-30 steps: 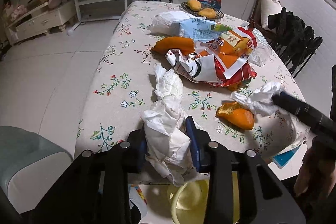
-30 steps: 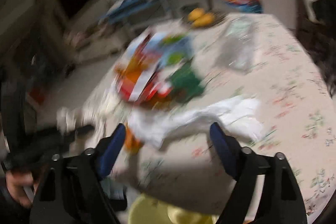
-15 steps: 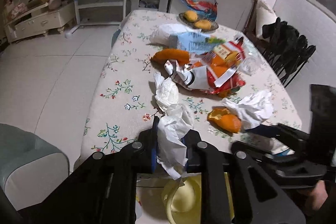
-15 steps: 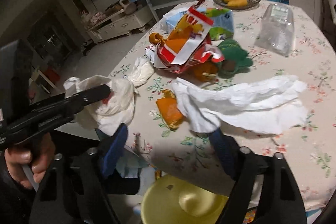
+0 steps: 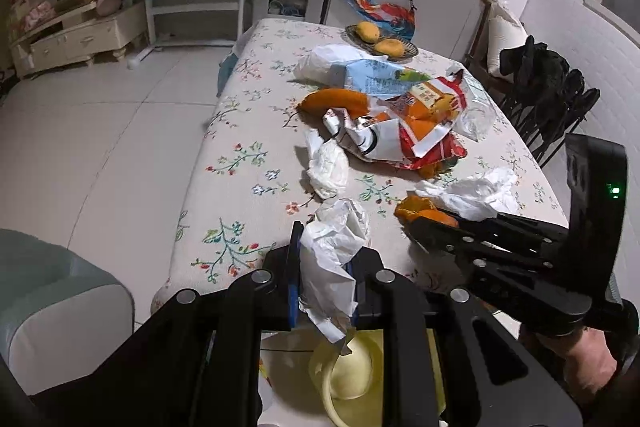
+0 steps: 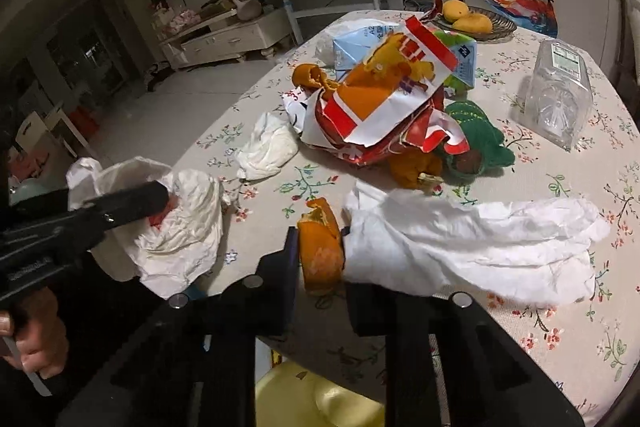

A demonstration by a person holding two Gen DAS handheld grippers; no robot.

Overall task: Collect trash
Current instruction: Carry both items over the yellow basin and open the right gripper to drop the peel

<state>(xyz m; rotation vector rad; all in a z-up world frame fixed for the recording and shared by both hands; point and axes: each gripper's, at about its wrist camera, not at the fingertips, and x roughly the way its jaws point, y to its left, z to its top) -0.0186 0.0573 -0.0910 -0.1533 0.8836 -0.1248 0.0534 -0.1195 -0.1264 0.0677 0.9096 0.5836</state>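
The left gripper has its fingers pinching a crumpled white tissue wad, held at the near edge of the surface with a torn end hanging down over a yellow bin on the floor below. The right gripper has just been closing, and its fingers now clamp a piece of orange peel together with the near end of a long white paper tissue, which trails away to the right across the flowered cloth. Just beyond the left gripper lies another crumpled tissue, loose on the cloth. Farther out, mid-surface, sits a heap of torn red and orange snack wrappers, with a green knitted thing against its right side and a clear plastic container further right. At the far end, a dish of mangoes stands well apart from the litter.
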